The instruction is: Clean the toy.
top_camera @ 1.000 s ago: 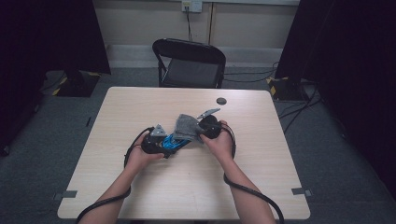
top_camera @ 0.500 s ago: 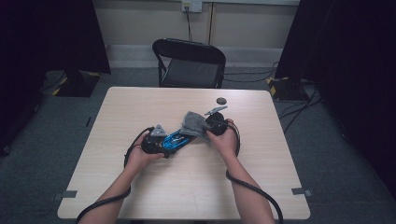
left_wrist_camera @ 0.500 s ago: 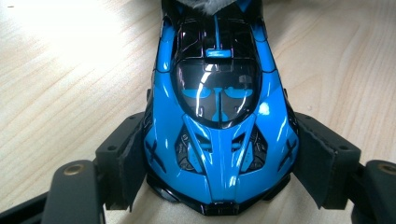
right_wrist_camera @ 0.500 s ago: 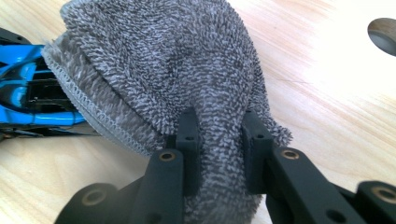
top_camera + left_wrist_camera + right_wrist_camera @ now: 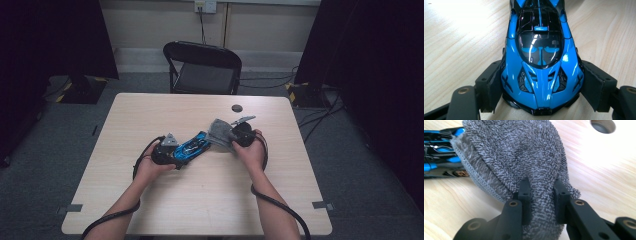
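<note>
A blue and black toy car (image 5: pixel 541 62) lies on the light wooden table (image 5: pixel 150 115). My left gripper (image 5: pixel 541 82) is shut on the car's nose, a pad (image 5: pixel 495 85) pressed on each flank. In the high view the left gripper (image 5: pixel 178 154) sits at the near left end of the car (image 5: pixel 192 146). My right gripper (image 5: pixel 541 192) is shut on a bunched grey terry cloth (image 5: pixel 519 152), which lies over the car's far end (image 5: pixel 441 152). From above, the cloth (image 5: pixel 219 131) sits just left of the right gripper (image 5: pixel 229 136).
A round black cable hole (image 5: pixel 236 108) is in the tabletop behind the right hand, also seen as the hole (image 5: pixel 603 125) in the right gripper view. A black folding chair (image 5: pixel 202 67) stands beyond the far edge. Cables trail from both grippers across the near table.
My right gripper has carried the cloth to the right along the car, toward its far end. The left gripper and the car have stayed put.
</note>
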A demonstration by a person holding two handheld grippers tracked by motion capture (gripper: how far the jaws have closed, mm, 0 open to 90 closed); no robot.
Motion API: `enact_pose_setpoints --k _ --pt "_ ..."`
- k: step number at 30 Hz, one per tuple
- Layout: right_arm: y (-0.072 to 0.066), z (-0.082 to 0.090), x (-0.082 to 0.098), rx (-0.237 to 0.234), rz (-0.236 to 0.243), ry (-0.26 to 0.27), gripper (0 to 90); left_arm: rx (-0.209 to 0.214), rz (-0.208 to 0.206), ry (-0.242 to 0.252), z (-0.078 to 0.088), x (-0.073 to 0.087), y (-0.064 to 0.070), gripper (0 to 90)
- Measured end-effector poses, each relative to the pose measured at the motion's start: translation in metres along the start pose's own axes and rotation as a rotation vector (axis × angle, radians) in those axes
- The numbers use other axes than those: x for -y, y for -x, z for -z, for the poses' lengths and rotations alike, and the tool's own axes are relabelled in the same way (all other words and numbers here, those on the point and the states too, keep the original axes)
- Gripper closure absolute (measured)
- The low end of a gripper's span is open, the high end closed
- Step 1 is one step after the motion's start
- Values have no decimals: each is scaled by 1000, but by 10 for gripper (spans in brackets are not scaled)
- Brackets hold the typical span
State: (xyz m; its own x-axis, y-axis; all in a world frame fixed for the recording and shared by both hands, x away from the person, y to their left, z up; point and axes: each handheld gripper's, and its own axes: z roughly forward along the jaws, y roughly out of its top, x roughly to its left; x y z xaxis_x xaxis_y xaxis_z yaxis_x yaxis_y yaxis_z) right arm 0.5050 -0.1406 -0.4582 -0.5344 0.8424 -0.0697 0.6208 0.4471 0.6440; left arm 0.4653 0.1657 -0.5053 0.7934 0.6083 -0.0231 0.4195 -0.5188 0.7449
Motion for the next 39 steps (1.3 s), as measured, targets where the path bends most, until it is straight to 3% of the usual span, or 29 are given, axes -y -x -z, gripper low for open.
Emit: enact_pose_setpoints --k 11,20,24,28,31,39 --pt "17 26 15 40 -23 19 732 -1 0 0 0 0 0 258" --pt "18 49 11 24 -24 76 732 0 1 0 0 0 0 258" --pt "5 56 3 -19 3 109 732 -1 1 0 0 0 0 258" --pt "-18 55 -3 -73 37 136 730 0 0 0 0 0 0 258" --pt "-43 47 -9 -116 85 132 729 0 1 0 0 0 0 258" --pt "-76 30 -18 -152 150 111 725 0 1 0 0 0 0 258"
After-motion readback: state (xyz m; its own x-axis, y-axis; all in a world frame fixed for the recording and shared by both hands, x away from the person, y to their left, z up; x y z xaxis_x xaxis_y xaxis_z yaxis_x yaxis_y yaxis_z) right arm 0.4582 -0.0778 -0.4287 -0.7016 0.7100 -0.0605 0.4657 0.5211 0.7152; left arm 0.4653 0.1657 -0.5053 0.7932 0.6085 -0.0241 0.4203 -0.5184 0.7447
